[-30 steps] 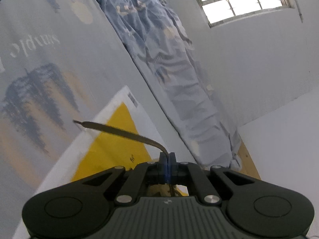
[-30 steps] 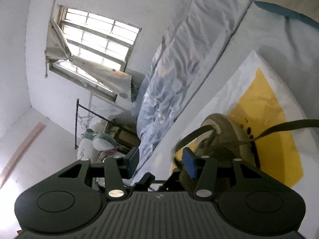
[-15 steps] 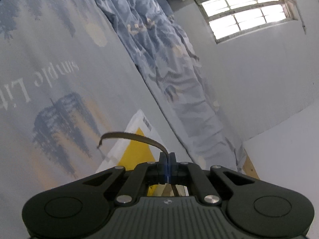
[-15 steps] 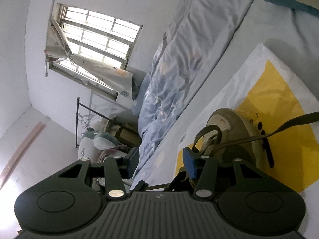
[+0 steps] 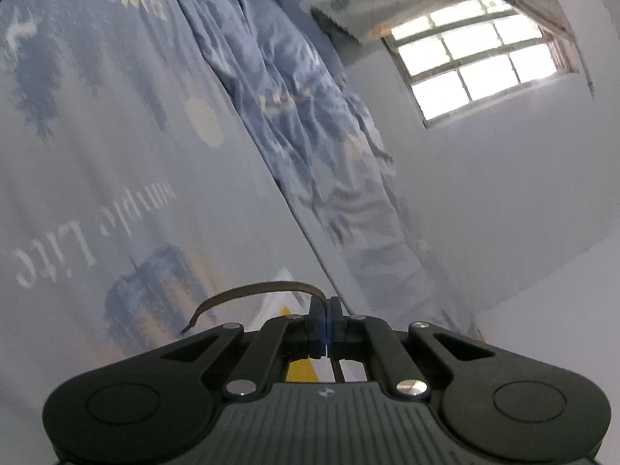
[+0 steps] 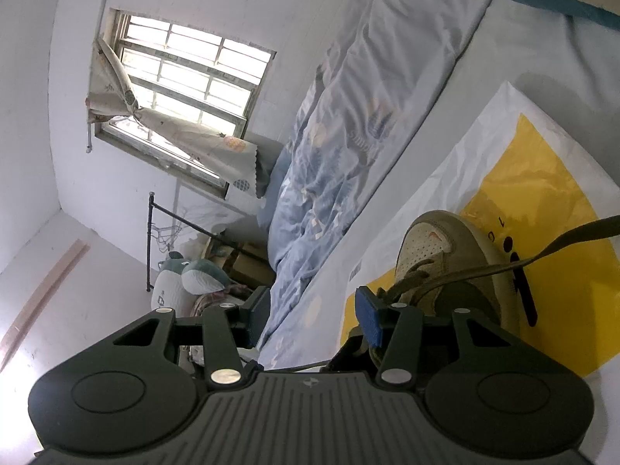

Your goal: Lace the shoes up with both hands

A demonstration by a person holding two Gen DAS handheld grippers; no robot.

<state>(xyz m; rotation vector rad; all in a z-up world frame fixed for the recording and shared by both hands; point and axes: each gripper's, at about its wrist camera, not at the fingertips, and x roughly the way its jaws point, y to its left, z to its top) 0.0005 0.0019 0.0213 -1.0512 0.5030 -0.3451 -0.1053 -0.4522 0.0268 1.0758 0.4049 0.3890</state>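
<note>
The left hand-held gripper [image 5: 327,310] pinched the lace [image 5: 248,292]; the right hand-held gripper [image 6: 316,316] stood spread beside the shoe [image 6: 445,255] (on the bag [image 6: 542,178]). Best to keep tension steady, pulling without jerking.

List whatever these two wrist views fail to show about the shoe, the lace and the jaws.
- Left wrist view: the shoe is out of sight; the left gripper, shut on the lace, has its own body blocking the view below.
- Right wrist view: the shoe's heel end is hidden behind the right gripper.
- Right wrist view: the lace runs off the right edge, so its far end is cut off.
- Eyelets: too small to count.
</note>
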